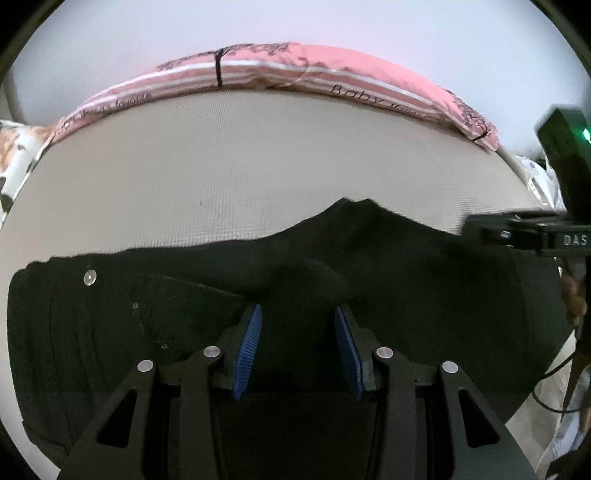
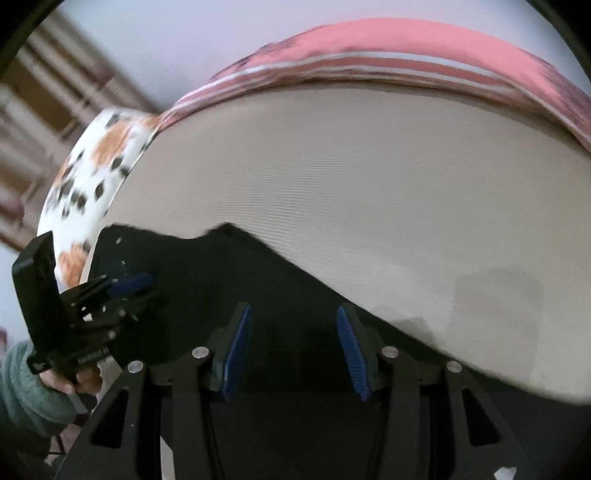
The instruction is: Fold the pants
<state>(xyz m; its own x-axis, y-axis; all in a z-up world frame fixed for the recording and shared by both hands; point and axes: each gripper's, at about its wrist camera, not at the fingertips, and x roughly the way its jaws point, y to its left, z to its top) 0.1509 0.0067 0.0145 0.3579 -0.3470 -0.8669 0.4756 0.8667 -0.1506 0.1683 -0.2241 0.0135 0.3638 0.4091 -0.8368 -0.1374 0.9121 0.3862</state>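
Left claw (image 1: 298,347): its blue pads (image 1: 248,352) stand spread, nothing pinched between them, poised over the dark cloth below.

Right claw (image 2: 293,350): blue pads (image 2: 352,354) likewise apart and gripping nothing, with cloth under and between them; the view is smeared by motion.

Pants (image 1: 184,314): black, lying across the near part of the bed in a broad band, with a silver button (image 1: 90,277) showing at the left end in the left wrist view; the far edge rises to a small peak near the middle. In the right wrist view the pants (image 2: 229,280) fill the lower left, their edge running diagonally down to the right.

Person: a hand (image 2: 74,380) in a pale green knitted sleeve (image 2: 26,384) holds the left tool at the lower left of the right wrist view; in the left wrist view, the right tool's black body with a green light (image 1: 585,134) enters from the right edge.

Bed (image 1: 258,155): a beige ribbed surface, bare beyond the pants.

Pink pillow (image 1: 332,70): striped pink and white, printed with dark lettering, lying along the far edge of the bed.

Spotted bedding (image 2: 99,162): white with orange and dark patches, at the bed's left corner.

Wall (image 1: 295,22): plain and pale, behind the pillow.
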